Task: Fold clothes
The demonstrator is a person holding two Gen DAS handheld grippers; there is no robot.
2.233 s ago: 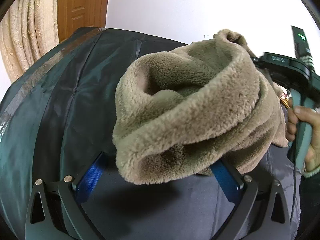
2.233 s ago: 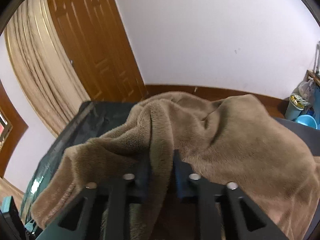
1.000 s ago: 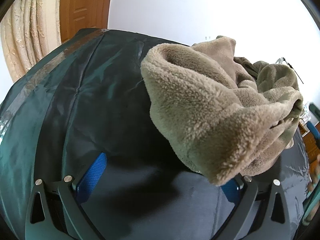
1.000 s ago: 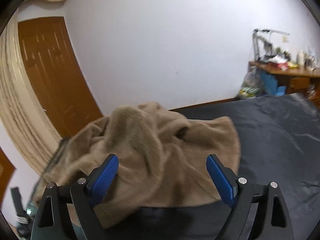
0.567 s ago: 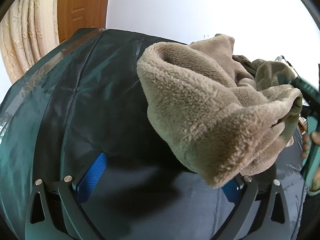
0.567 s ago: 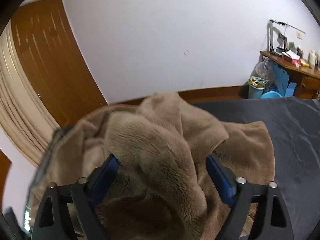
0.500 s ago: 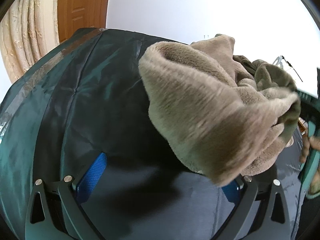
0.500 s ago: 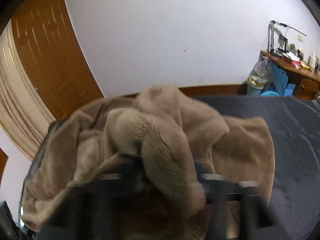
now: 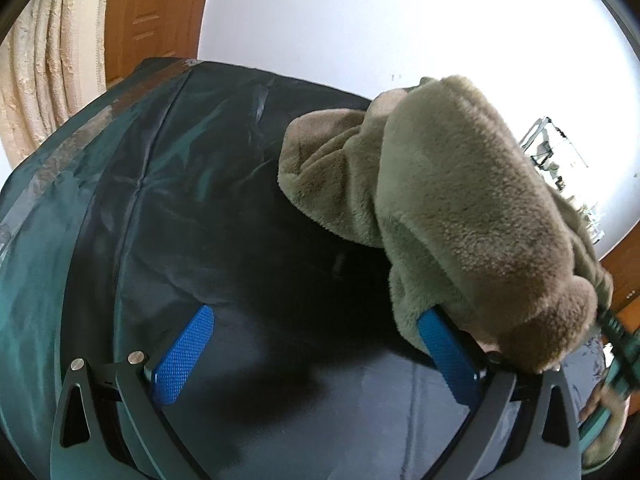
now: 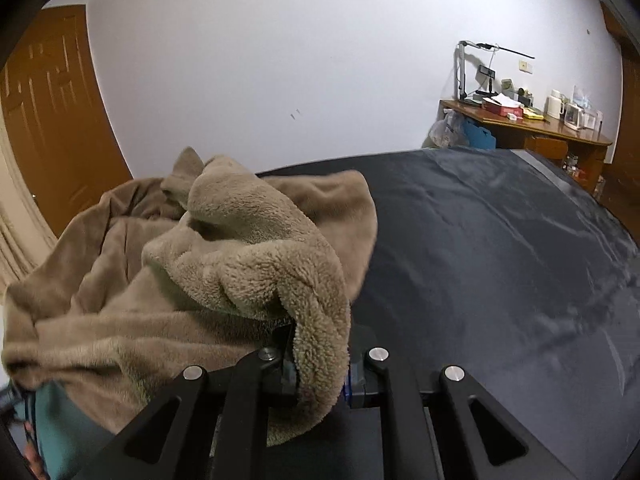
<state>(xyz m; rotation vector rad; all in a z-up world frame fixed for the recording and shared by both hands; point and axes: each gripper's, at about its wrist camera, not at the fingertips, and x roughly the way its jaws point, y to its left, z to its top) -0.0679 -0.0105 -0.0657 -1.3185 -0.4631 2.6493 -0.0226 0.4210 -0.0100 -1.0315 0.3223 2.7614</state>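
The right gripper is clamped on a fold of the fleece — the rest lies bunched at the left of the dark bed. The left gripper gapes wide, holding nothing; fleece drapes over its right finger, apparently only resting there.

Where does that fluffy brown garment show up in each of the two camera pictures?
Left wrist view: the fleece garment fills the right half, draped over the open left gripper's right finger.
Right wrist view: it fills the left half, pinched in the right gripper.
Shared landmark: the dark sheet underneath.
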